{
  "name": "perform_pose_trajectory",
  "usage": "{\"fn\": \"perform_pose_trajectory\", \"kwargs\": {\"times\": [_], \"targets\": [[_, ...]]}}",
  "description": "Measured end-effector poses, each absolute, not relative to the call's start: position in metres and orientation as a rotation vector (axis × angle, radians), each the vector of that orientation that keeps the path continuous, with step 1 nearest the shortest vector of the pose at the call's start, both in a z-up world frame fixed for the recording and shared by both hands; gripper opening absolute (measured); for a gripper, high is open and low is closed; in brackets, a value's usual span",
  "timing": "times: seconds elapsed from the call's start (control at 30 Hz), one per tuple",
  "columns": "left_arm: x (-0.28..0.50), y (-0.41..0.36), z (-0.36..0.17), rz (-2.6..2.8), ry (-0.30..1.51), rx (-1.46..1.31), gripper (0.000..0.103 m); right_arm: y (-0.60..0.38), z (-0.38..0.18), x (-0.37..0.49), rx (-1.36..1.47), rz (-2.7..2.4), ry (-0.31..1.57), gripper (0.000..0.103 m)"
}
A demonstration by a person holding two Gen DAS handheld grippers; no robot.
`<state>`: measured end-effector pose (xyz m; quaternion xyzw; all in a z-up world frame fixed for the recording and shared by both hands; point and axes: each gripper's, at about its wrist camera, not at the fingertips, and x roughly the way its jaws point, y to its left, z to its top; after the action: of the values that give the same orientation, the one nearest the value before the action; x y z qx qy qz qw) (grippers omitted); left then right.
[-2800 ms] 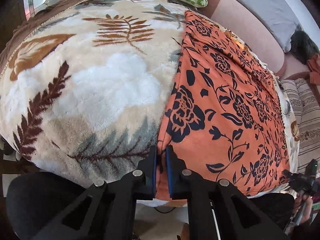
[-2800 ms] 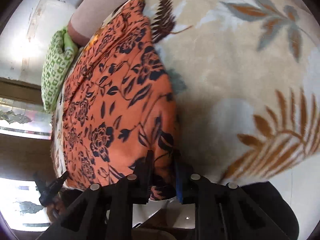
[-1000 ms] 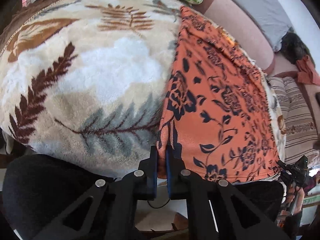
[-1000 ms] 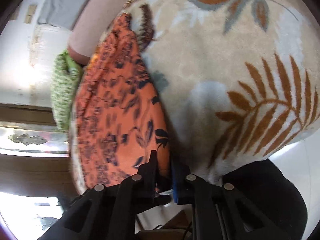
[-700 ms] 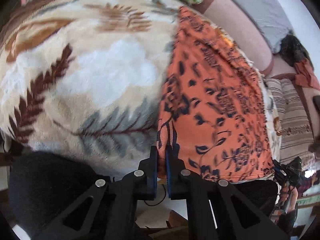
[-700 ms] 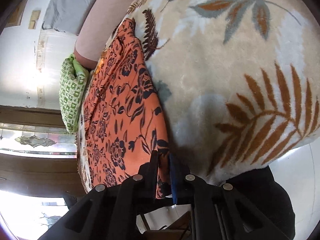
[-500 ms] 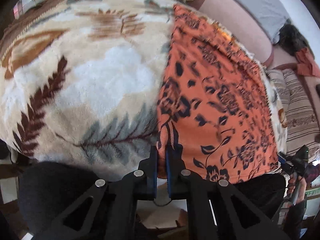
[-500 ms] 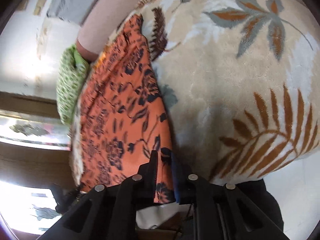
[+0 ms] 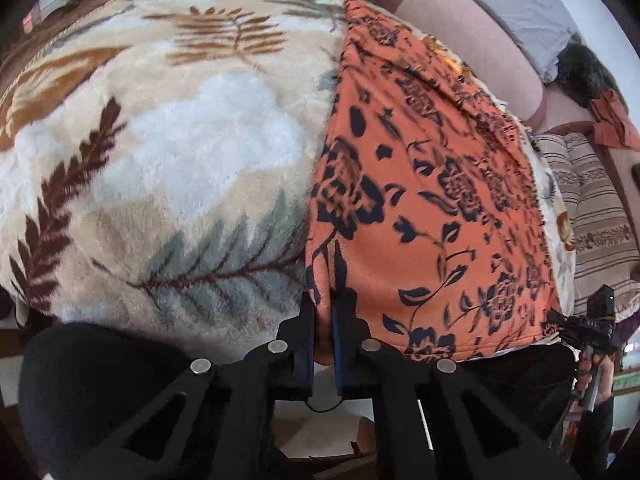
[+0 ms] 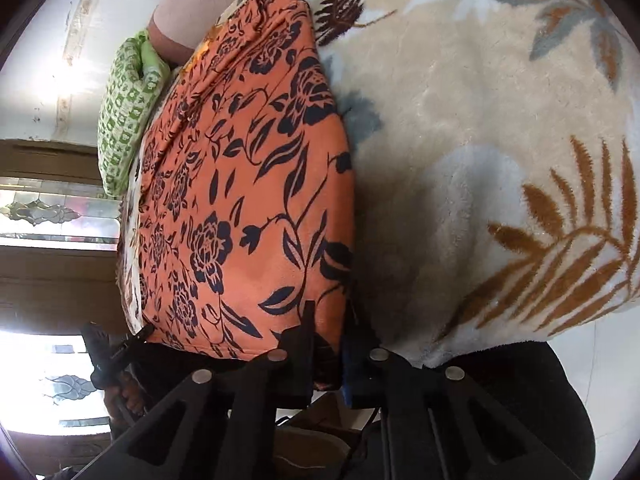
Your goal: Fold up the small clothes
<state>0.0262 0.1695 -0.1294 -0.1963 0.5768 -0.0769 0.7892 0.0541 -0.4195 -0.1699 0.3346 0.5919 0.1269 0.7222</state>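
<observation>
Two near-edge corners of the soft, limp orange floral cloth, spread on the leaf-print blanket, are pinched by the left gripper and right gripper; corner holds likely prevent sagging.

- The bed carries a plush blanket in cream colour, with brown, orange and grey leaf patterns.
- An orange floral cloth lies flat on the blanket, reaching its near edge.
- A green patterned pillow rests at the far end, near the cloth.
</observation>
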Motion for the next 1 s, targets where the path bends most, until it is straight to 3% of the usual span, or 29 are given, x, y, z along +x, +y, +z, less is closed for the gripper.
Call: {"fn": "perform_pose_trajectory", "kwargs": {"times": [0.23,0.3,0.5,0.63,0.73,0.77,0.9,1.0], "targets": [[0.076,0.193,-0.071,-0.232,1.080,-0.529,0.007,-0.446,-0.127,0.088,0.945,0.417,1.094,0.008],[0.106,0.197,-0.050,-0.228,1.039,-0.519,0.002,-0.451,-0.113,0.110,0.971,0.440,1.035,0.008],[0.240,0.202,-0.009,-0.209,0.948,-0.475,0.002,-0.444,-0.086,0.237,0.940,0.477,0.925,0.008],[0.288,0.201,-0.021,-0.206,0.972,-0.503,0.002,-0.427,-0.096,0.323,0.914,0.439,0.939,0.008],[0.253,0.187,-0.043,-0.192,1.002,-0.410,0.005,-0.416,-0.106,0.324,0.886,0.456,0.952,0.008],[0.232,0.181,-0.056,-0.193,1.040,-0.395,0.012,-0.415,-0.110,0.316,0.889,0.455,0.952,0.008],[0.151,0.176,-0.090,-0.140,1.126,-0.447,0.020,-0.423,-0.127,0.290,0.899,0.408,0.978,0.008],[0.099,0.173,-0.101,-0.127,1.158,-0.574,0.036,-0.425,-0.126,0.280,0.884,0.397,0.983,0.008]]}}
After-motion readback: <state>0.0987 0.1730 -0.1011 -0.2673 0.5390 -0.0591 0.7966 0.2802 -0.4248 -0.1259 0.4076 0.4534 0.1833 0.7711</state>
